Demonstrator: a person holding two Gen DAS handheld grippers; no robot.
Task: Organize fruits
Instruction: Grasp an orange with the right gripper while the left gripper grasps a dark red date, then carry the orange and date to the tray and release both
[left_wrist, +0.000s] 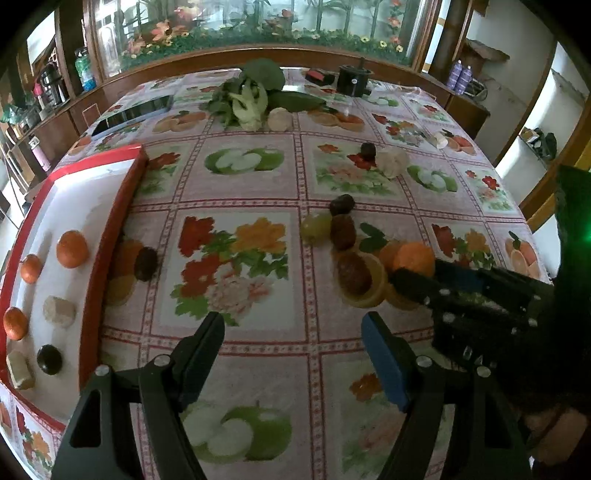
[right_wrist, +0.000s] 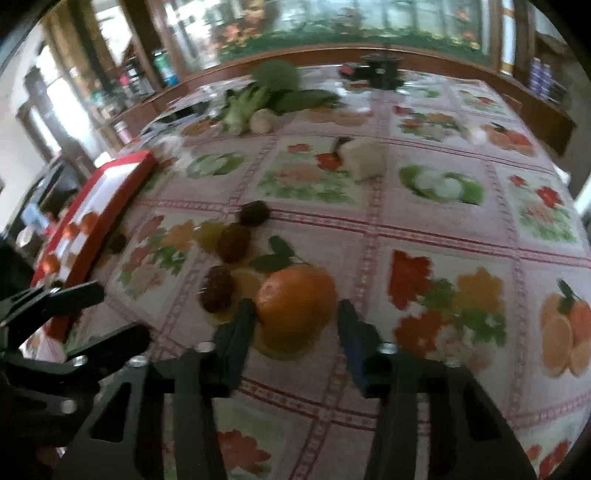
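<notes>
Where the red-rimmed tray (left_wrist: 122, 206) sits at the left with oranges already inside, the left claw (left_wrist: 291, 332) hangs wide apart over bare tabletop (left_wrist: 258, 166). Centre: dark fruits (left_wrist: 342, 232), a green grape (left_wrist: 316, 227). Right: right claw (right_wrist: 295, 325) straddles an orange (right_wrist: 295, 306); contact unclear.

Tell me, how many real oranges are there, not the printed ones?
4. Three lie in the red-rimmed tray: upper orange, middle orange, lower orange. The fourth orange sits between the right gripper's fingers. More may be hidden.
</notes>
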